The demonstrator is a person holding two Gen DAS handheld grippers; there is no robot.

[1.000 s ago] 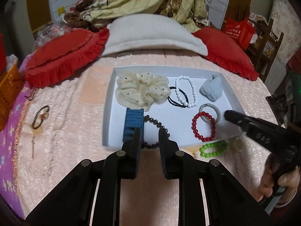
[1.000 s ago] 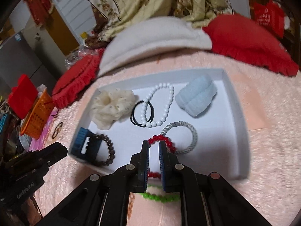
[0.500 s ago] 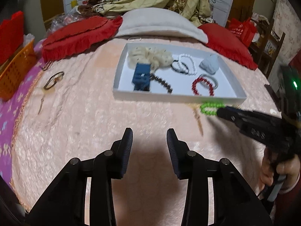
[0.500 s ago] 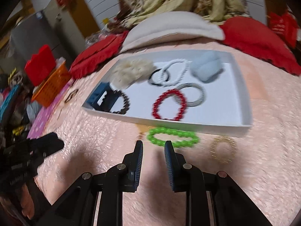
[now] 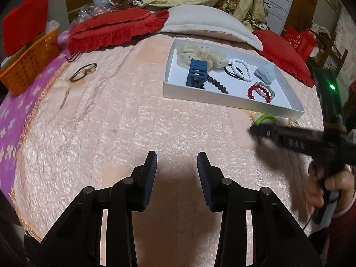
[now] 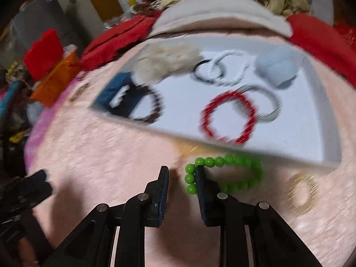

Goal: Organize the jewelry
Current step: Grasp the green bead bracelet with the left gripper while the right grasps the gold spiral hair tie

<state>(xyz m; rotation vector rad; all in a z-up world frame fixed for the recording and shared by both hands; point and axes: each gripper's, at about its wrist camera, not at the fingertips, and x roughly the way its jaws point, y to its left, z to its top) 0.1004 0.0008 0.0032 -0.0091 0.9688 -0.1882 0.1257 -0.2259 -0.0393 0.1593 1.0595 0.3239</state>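
My left gripper stands open over bare pink bedspread, nothing between its fingers. The white tray lies ahead to the right, holding a cream scrunchie, blue clip, dark bead bracelet, white bead bracelet, light blue scrunchie and red bead bracelet. My right gripper is open, low over the bedspread just in front of the tray. The green bead bracelet lies there; its left beads show between the fingers, unpinched.
A gold ring bracelet lies right of the green one. A black hair tie with a charm and a small pin lie on the bedspread at the left. Red cushions and an orange basket stand behind.
Both grippers pulled back from over the tray to the near bedspread and their jaws spread wider. The right one sank toward the green bracelet; the left one moved off to the left.
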